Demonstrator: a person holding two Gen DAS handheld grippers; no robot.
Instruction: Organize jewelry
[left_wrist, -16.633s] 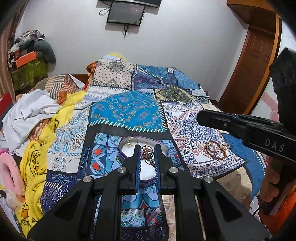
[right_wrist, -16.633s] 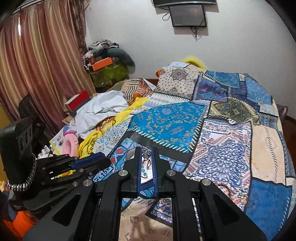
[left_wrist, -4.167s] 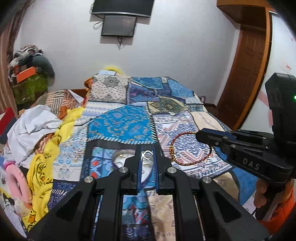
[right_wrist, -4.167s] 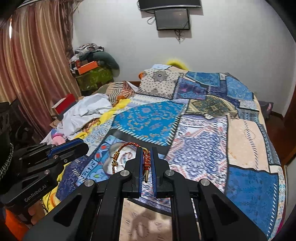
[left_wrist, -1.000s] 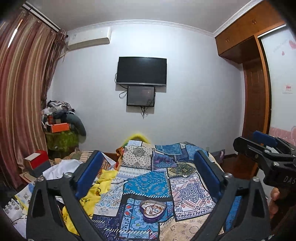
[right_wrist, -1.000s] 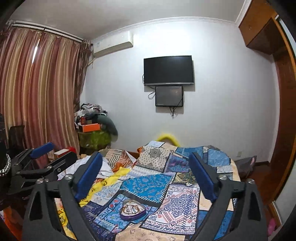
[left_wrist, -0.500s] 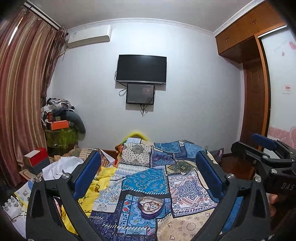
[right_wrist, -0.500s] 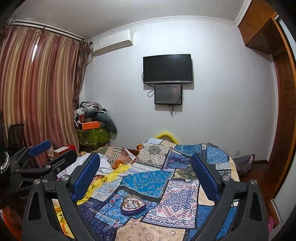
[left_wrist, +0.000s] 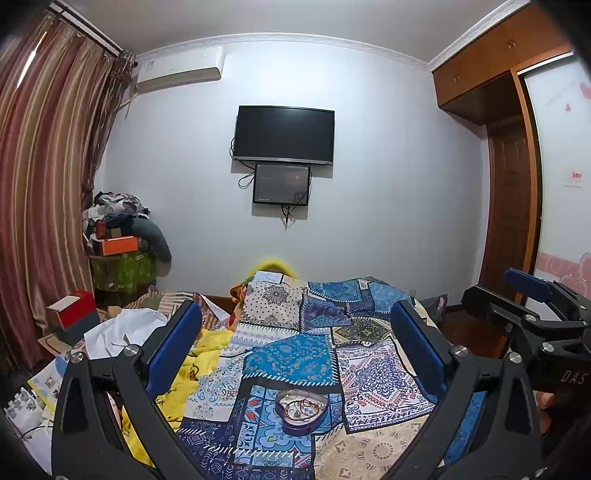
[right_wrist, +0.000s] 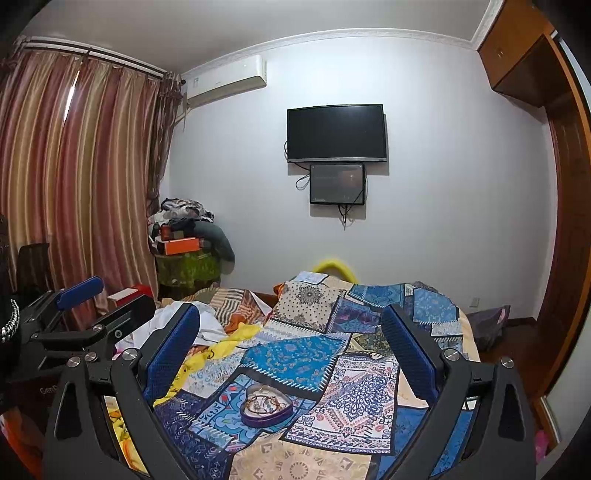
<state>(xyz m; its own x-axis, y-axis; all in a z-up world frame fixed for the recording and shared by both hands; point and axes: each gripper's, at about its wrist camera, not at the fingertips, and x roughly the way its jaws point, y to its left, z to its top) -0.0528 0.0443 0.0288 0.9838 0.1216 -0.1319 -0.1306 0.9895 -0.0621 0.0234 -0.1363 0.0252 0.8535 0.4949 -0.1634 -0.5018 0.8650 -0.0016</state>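
Heart-shaped tin (left_wrist: 301, 411) on the patchwork bed (left_wrist: 373, 376) holds the jewelry (right_wrist: 264, 402); left claw (left_wrist: 295, 343) and right claw (right_wrist: 291, 343), both spread wide and empty, hang well above it, suggesting sorting complete.

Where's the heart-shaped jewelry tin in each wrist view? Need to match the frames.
Left wrist: heart-shaped tin, low centre on the patchwork bedspread, between the open fingers.
Right wrist: tin, low, slightly left of centre.
Shared landmark: wall TV.
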